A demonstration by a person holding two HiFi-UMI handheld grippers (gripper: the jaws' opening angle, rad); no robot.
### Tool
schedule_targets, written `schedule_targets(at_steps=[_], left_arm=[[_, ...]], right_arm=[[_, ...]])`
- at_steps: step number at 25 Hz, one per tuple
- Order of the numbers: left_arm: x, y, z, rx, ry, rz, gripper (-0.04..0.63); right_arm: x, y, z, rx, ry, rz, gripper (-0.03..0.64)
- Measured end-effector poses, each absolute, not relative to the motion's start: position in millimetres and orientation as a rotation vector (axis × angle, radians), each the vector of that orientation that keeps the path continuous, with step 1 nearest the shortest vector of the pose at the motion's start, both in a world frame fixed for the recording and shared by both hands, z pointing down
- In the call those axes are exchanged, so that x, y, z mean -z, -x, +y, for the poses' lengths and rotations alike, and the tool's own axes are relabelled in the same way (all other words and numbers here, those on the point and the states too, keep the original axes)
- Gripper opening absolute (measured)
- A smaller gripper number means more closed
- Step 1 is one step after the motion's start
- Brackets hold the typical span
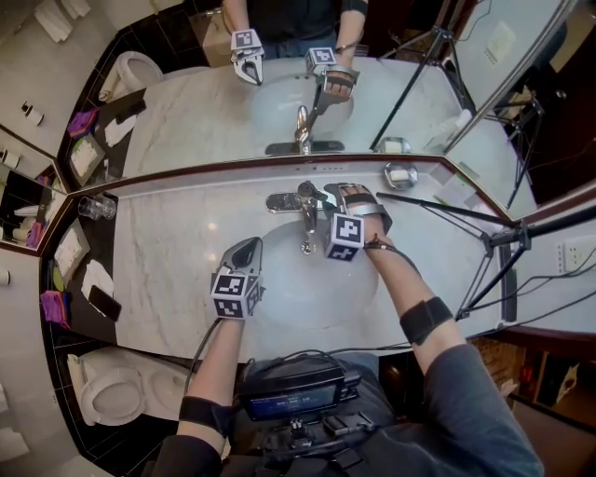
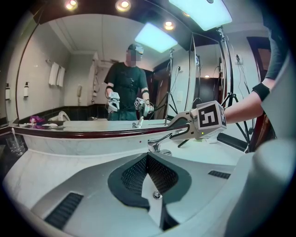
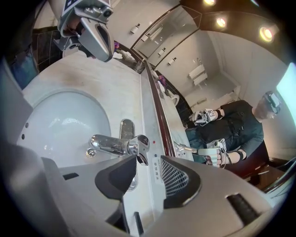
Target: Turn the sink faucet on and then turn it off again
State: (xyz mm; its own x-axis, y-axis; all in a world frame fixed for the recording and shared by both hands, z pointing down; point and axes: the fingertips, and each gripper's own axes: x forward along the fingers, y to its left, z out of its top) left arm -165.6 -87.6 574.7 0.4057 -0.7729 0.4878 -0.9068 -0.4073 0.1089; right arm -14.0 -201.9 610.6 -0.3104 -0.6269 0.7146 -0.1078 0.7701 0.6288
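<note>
The faucet (image 1: 305,216) stands at the basin's (image 1: 279,293) 12 o'clock, with no water visible. Right tongs (image 3: 148,162) are released, poised at its lever (image 3: 140,152). Left tongs (image 1: 247,252) are clenched empty at 8 o'clock. Probably both turns remain.

Indoor lighting is bright and even. Recessed ceiling spots (image 2: 123,4) and a large lit ceiling panel (image 2: 200,11) supply it, and the mirror (image 2: 92,69) repeats both. The marble counter (image 1: 177,252) shows a soft sheen and only faint shadows. The chrome faucet (image 3: 111,144) carries sharp highlights. All views are fisheye: lines bend and corners darken. Focus is sharp.
</note>
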Motion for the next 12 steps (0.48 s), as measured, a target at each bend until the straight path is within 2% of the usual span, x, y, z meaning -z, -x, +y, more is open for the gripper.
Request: schedule_targets(at_steps=[3,5,12], left_arm=[[-572,162,-88,-0.517,-2.321,-1.443,0.0],[-569,159,-88,-0.512,-2.33,-1.439,0.0],[-565,157,-89,-0.495,-2.338,-1.44,0.0]], right_arm=[[-598,9,-193,0.511,-0.636,-1.899,0.143],[-590,4,-188,0.47,-0.704,-1.938,0.07],[-578,-20,-172,0.126,-0.957,-2.115,0.02]])
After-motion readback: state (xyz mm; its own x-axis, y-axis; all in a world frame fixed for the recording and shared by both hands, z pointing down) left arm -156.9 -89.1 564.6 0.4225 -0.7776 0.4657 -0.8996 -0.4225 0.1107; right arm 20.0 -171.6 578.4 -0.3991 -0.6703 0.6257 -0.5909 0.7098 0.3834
